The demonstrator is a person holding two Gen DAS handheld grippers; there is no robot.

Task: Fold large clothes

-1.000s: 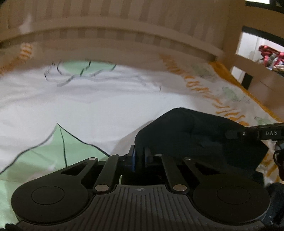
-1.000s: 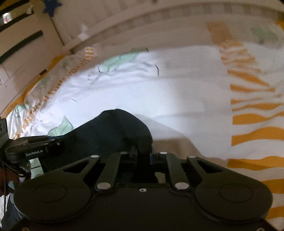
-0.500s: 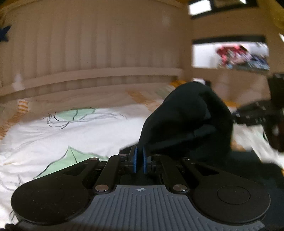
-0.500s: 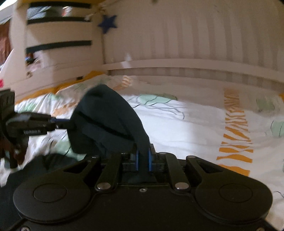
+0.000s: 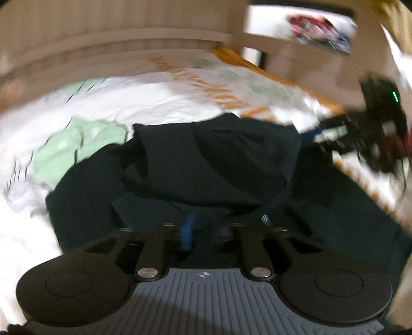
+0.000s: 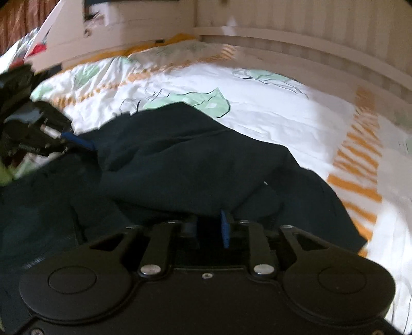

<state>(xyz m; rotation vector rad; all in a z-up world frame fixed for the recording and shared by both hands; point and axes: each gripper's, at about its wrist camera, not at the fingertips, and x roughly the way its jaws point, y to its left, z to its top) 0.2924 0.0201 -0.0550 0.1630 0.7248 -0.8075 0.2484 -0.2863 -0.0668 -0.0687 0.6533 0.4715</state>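
Observation:
A large dark garment lies crumpled on the white patterned bedsheet, its near part folded over onto the rest. My left gripper hovers at the fold's near edge; its jaws are opening, a gap shows beside the blue pad, and the cloth lies slack there, not pinched. In the right wrist view the same garment spreads ahead. My right gripper is also opening, with dark cloth loose between its fingers. Each gripper shows in the other's view: the right, the left.
The sheet has green shapes and orange stripes. A pale slatted bed rail runs along the far side. A shelf with red items sits past the bed's right corner. The picture is motion-blurred.
Both grippers held the garment's edge shut and lifted; they carried it over and down onto the garment, and their jaws have come apart, leaving the cloth folded on the bed.

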